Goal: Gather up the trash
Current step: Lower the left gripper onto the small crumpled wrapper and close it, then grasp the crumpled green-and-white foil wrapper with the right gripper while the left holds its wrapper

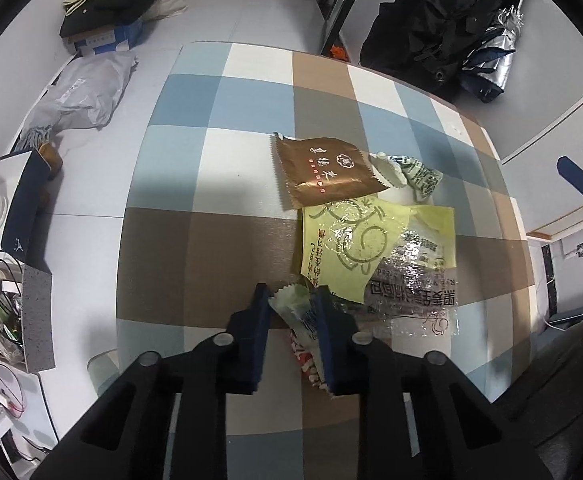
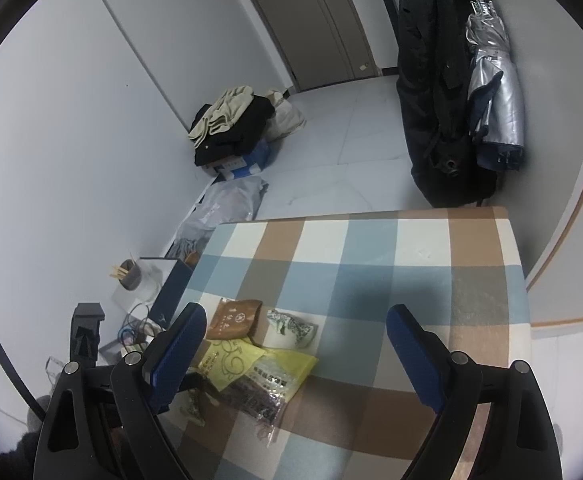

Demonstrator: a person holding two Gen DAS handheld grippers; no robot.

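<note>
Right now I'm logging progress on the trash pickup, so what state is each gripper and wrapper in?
left gripper: shut on the green-and-white wrapper.
green-and-white wrapper: crumpled, pinched between the pads.
right gripper: open, nothing between its fingers.
brown wrapper: lying flat on the checked table.
yellow wrapper: flat, partly under the clear bread bag.
white-and-green wrapper: crumpled, untouched.

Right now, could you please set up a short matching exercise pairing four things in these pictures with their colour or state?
Things:
1. brown wrapper
2. yellow bag
3. left tool
4. right tool

States:
A. open, nothing between its fingers
B. lying flat, farthest up the checked table
C. shut on a small green-and-white wrapper
D. partly under a clear bread bag

Pairs: 1-B, 2-D, 3-C, 4-A
</note>
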